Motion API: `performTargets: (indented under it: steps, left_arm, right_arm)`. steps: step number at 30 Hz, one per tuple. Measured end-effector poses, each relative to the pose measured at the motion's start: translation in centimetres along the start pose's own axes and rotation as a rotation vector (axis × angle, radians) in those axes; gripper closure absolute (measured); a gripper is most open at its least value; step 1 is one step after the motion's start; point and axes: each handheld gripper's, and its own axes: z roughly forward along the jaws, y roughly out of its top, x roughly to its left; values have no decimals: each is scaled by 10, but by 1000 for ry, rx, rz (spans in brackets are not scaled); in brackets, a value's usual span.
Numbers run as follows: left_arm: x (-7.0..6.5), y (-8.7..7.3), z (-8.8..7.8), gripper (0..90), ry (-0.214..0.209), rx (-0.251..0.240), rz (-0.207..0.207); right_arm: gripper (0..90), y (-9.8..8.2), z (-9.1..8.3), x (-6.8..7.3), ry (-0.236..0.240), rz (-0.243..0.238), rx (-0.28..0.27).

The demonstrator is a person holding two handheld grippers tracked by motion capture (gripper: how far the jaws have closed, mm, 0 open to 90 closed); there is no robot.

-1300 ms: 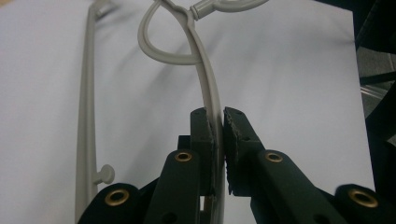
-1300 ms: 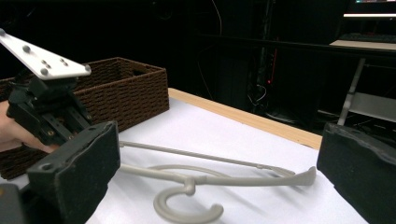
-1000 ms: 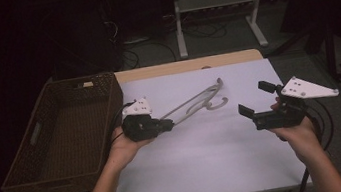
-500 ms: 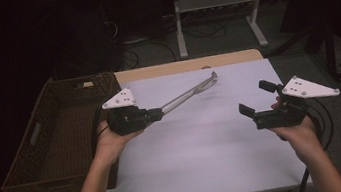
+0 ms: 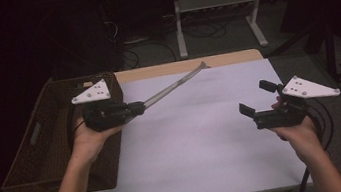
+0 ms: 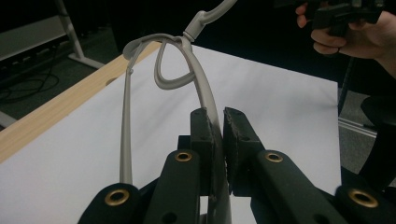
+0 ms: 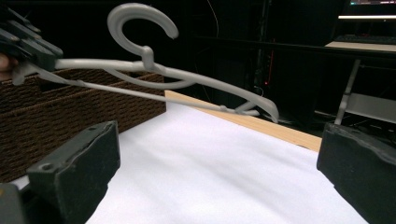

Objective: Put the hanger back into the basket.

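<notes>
A grey plastic clothes hanger [image 5: 172, 86] is held in the air over the white table [image 5: 204, 131], seen edge-on from above. My left gripper [image 5: 132, 110] is shut on one end of it. Between the closed jaws the hanger's arm [image 6: 205, 100] curves up to the hook. In the right gripper view the hanger [image 7: 187, 79] hangs level with its hook [image 7: 140, 18] pointing up, beside the basket. My right gripper [image 5: 255, 99] is open above the table's right side, well apart from the hanger, with nothing between its fingers [image 7: 79, 158].
A brown wicker basket [image 5: 44, 144] stands at the table's left edge, partly under my left hand. A wooden strip [image 5: 179, 66] runs along the table's far edge. Beyond it are metal frame legs [image 5: 217, 13] and cables on the dark floor.
My left gripper has lifted the hanger off the table, drawn it left toward the basket and turned it on edge. The right gripper has stayed in place.
</notes>
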Motion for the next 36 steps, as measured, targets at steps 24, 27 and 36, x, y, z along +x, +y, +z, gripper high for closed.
performTargets:
  steps: [24, 27, 36]
  left_arm:
    - [18, -4, -101, 838, 131, -58, -28]
    - [19, -6, -114, 838, 148, -75, -40]
    - [19, -15, -157, 838, 208, -80, -57]
  right_arm:
    - [0, -2, 4, -1, -11, -2, 16]
    - [0, -2, 4, -1, -11, -6, 15]
    - [0, -4, 5, -2, -18, 1, 23]
